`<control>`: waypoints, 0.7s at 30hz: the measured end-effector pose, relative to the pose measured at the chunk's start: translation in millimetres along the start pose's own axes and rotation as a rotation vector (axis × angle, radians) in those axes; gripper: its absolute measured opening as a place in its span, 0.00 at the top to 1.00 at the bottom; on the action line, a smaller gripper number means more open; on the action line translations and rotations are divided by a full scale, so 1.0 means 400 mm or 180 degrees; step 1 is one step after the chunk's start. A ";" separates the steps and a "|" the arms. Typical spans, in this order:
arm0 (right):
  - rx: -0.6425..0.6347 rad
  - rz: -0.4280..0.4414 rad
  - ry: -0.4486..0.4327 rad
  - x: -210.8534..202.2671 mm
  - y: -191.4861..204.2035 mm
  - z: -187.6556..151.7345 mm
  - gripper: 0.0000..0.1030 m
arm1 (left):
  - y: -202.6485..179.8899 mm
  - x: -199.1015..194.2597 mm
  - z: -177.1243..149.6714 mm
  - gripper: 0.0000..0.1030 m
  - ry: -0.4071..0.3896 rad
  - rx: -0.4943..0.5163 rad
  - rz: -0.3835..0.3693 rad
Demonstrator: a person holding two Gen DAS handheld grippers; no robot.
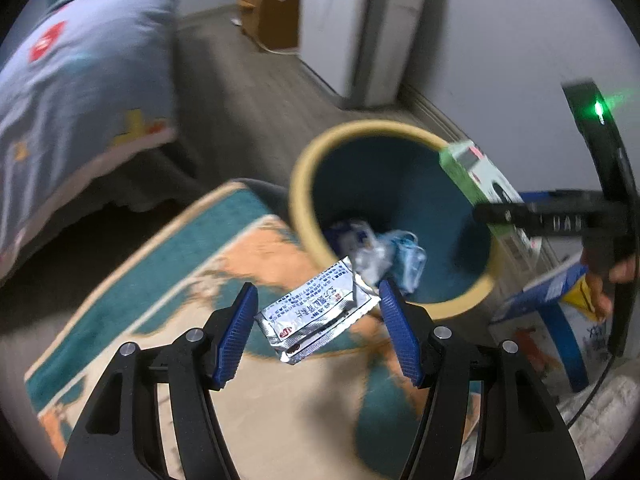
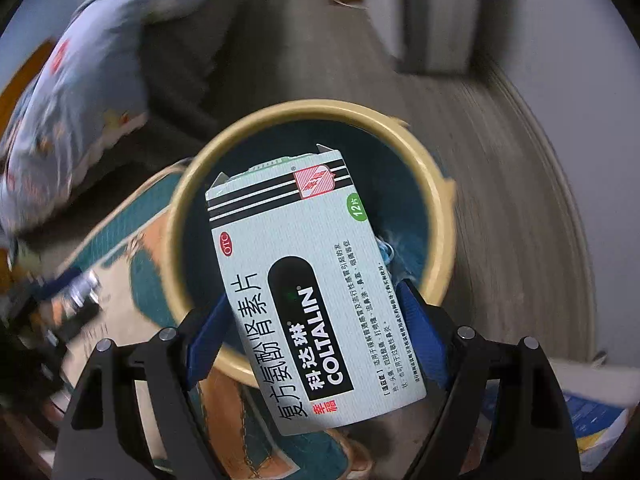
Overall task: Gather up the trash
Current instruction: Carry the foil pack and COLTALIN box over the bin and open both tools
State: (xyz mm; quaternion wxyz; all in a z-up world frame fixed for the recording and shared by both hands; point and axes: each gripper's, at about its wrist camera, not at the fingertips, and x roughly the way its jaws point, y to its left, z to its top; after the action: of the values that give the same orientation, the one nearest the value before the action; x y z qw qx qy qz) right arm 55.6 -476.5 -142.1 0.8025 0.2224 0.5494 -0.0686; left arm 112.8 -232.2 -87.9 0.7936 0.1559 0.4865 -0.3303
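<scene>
Left hand-held gripper [image 1: 318,320]: grasping sachet [image 1: 318,316], near bin [image 1: 298,196] rim for dropping.
Right hand-held gripper [image 2: 316,316]: grasping box [image 2: 308,280] over bin [image 2: 440,200].

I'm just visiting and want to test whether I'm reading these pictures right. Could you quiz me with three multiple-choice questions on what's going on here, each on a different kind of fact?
1. Where does the white-and-green cardboard medicine box sit?
A. flat on the rug
B. between the right gripper's blue pads, over the bin
C. on the bed

2. What colour is the rim of the round waste bin?
A. pale yellow
B. red
C. black

3. What state is the silver foil sachet in?
A. lying at the bin's bottom
B. held between the left gripper's blue pads, near the bin's edge
C. stuck to the wall

Answers: 1 B, the right wrist view shows the box between the pads with the bin behind it. 2 A, the rim is pale yellow around a teal inside. 3 B, the sachet spans both pads.
</scene>
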 end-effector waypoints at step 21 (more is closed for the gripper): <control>0.0115 0.0118 -0.0094 0.033 -0.030 0.035 0.23 | -0.122 0.138 0.033 0.15 -0.0018 0.0322 0.0075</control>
State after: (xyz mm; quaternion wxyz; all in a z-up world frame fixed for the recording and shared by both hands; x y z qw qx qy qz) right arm 68.3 -491.3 -153.5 0.8074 0.2460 0.5320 -0.0669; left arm 105.5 -296.0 -126.4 0.7899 0.2006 0.4651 -0.3456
